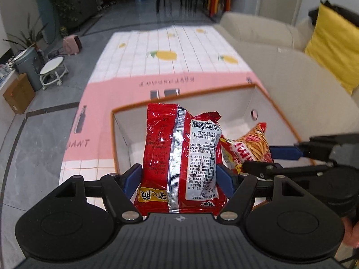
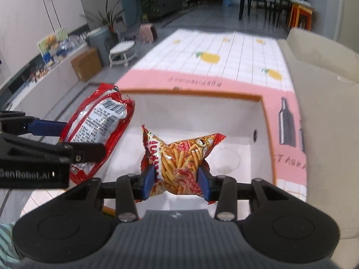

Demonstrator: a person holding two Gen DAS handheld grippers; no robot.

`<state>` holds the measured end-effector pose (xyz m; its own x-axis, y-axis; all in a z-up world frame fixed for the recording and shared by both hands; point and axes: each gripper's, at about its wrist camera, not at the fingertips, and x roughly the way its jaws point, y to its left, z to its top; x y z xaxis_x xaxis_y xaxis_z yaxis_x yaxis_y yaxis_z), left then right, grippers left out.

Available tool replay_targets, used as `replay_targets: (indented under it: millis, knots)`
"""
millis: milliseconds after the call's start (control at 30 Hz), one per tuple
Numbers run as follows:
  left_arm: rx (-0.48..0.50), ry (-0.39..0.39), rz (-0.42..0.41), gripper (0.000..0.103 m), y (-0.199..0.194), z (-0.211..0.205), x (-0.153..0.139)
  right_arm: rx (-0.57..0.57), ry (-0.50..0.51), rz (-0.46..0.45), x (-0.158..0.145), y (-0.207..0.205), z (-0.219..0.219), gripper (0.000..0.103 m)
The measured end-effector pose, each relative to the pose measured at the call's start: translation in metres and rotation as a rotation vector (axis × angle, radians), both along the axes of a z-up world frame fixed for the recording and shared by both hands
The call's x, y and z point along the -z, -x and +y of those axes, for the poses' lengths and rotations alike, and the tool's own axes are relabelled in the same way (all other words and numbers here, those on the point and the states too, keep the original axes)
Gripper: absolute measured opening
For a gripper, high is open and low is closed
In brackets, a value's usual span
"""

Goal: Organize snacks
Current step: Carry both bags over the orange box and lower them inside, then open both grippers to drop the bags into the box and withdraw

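Observation:
My left gripper (image 1: 179, 177) is shut on a red snack bag with a silver seam and white label (image 1: 179, 157), held over the left part of a white box with an orange rim (image 1: 184, 95). My right gripper (image 2: 177, 179) is shut on an orange-red bag of stick snacks (image 2: 181, 154), held inside the same box (image 2: 267, 121). The stick snack bag shows at the right in the left wrist view (image 1: 249, 148), with the right gripper (image 1: 269, 159) on it. The red bag (image 2: 98, 125) and left gripper (image 2: 74, 134) show at the left in the right wrist view.
The box stands on a table with a pink and white grid cloth with lemon prints (image 1: 166, 56). A beige sofa (image 1: 291, 71) with a yellow cushion (image 1: 334, 44) is at the right. A white stool (image 1: 52, 70), a bin and a cardboard box stand on the floor at left.

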<state>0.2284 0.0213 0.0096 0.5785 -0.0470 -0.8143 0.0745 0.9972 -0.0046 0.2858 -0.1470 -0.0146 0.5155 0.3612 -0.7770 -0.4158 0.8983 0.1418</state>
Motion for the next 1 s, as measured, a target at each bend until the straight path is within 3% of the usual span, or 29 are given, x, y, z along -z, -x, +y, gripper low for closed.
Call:
replay_targets:
  millis: [500,700,1000]
  knots:
    - [0.124,-0.187,0.216,0.082,-0.038,-0.012,0.047,-0.095,0.060,0.307,0.078,-0.056,0.024,0.040]
    - [0.159,-0.257,0.271,0.082,-0.045,-0.018,0.061,-0.111,0.071,0.320,0.080,-0.059,0.026,0.042]
    - [0.154,-0.266,0.248,0.086,-0.039,-0.019,0.065,-0.118,0.122,0.309,0.077,-0.056,0.036,0.042]
